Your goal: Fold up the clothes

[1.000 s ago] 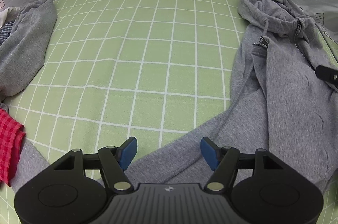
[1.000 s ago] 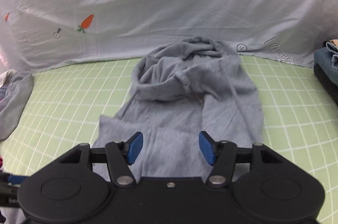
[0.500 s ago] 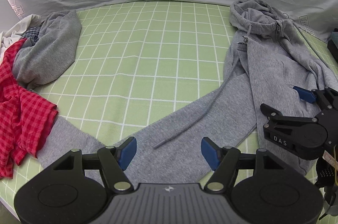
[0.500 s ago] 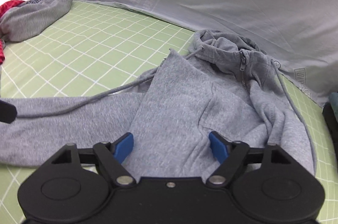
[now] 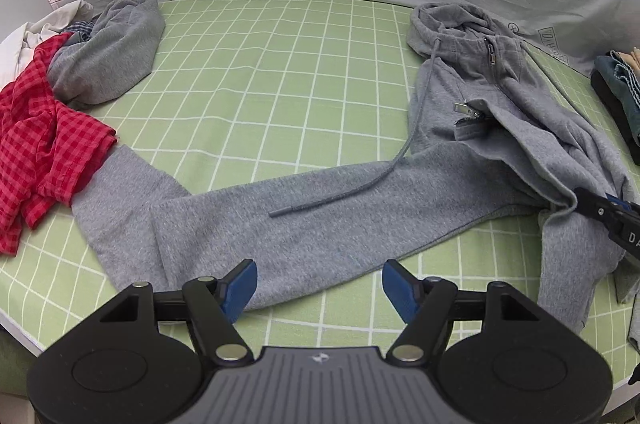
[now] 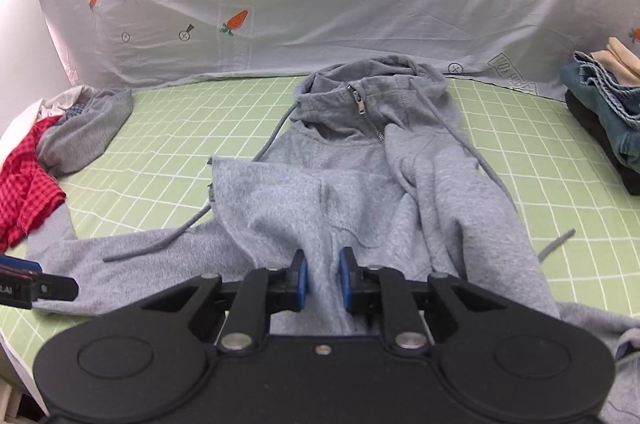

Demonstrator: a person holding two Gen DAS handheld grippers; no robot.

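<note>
Since half a second ago, right gripper (image 6: 323,278) closed from wide apart onto a raised fold of the grey hoodie (image 6: 360,183) just ahead. Left gripper (image 5: 319,284) still spread wide, holding nothing, poised over the one sleeve (image 5: 280,220) stretched across in front. One pile of clothes (image 5: 60,95) far left, one folded stack (image 6: 604,119) far right. Green checked sheet (image 5: 260,83) below, carrot-print cloth (image 6: 320,3) behind.

The hoodie (image 6: 420,191) is soft matt grey fleece with a metal zip (image 6: 370,115) and a woven cord (image 5: 352,189). The tabletop (image 5: 280,71) wears smooth green checked cloth. Both tongs (image 5: 318,284) (image 6: 323,282) are matt black plastic with blue rubbery pads (image 5: 240,282). The backdrop (image 6: 320,3) is thin creased cotton.
</note>
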